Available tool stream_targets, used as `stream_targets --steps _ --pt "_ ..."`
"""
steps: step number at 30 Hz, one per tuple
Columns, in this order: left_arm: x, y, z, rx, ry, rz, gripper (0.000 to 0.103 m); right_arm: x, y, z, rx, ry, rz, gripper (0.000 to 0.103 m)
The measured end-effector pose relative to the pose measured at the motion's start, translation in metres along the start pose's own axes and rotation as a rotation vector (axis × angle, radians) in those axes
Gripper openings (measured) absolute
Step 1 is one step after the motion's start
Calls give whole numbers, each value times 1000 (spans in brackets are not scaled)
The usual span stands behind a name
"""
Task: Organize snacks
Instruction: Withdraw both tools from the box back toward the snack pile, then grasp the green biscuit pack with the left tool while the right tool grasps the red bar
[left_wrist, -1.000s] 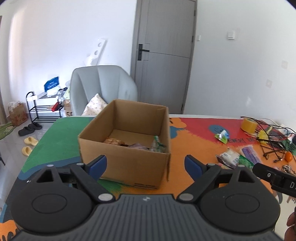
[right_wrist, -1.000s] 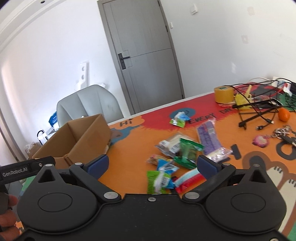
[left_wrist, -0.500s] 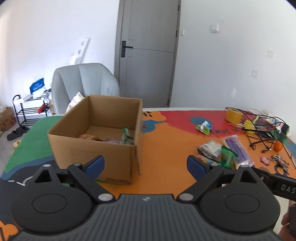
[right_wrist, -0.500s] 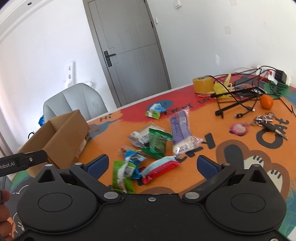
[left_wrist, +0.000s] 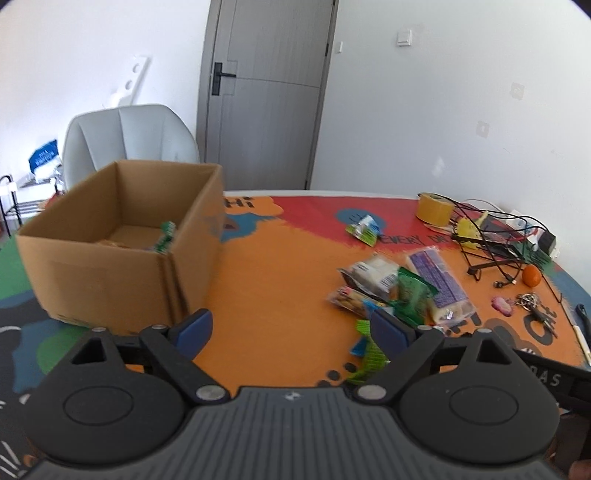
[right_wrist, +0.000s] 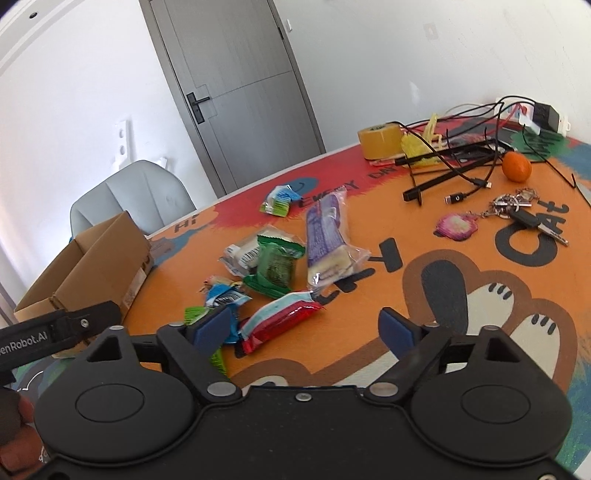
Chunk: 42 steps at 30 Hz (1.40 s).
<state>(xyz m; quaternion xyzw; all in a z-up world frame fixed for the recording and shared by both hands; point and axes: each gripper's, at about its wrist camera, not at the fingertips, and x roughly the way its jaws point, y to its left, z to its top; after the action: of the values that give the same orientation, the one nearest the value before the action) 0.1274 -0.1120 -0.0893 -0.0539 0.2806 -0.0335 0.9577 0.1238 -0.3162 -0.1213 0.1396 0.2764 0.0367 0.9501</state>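
Snack pile (right_wrist: 280, 273) lies just beyond the spread right tongs (right_wrist: 306, 328).

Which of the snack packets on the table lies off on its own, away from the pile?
The small green and blue packet, lying on the red part of the mat toward the door. The others, like the long purple packet and the red packet, cluster together.

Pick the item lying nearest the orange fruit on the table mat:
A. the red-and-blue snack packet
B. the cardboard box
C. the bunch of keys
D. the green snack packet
C: in the right wrist view the bunch of keys lies just in front of the orange fruit, while the cardboard box and the snack packets sit far across the mat.
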Motion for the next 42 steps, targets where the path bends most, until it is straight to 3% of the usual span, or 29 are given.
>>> stream_targets --steps 9,13,28,30,32,42 --pt "21 -22 -9 4 32 -48 81 12 -8 -1 25 14 -9 77" --pt "33 -28 -14 -2 58 -59 69 18 -11 0 37 13 -30 75" --pt "44 -45 -22 7 108 -124 58 31 -20 4 71 17 -41 70" --pt "47 -47 -24 15 117 -121 51 32 -20 4 73 15 -43 70" --pt "52 -45 -26 10 147 -121 29 32 -18 4 66 17 -43 70" --pt "43 -25 -19 -36 123 -97 27 44 8 4 14 27 -42 70"
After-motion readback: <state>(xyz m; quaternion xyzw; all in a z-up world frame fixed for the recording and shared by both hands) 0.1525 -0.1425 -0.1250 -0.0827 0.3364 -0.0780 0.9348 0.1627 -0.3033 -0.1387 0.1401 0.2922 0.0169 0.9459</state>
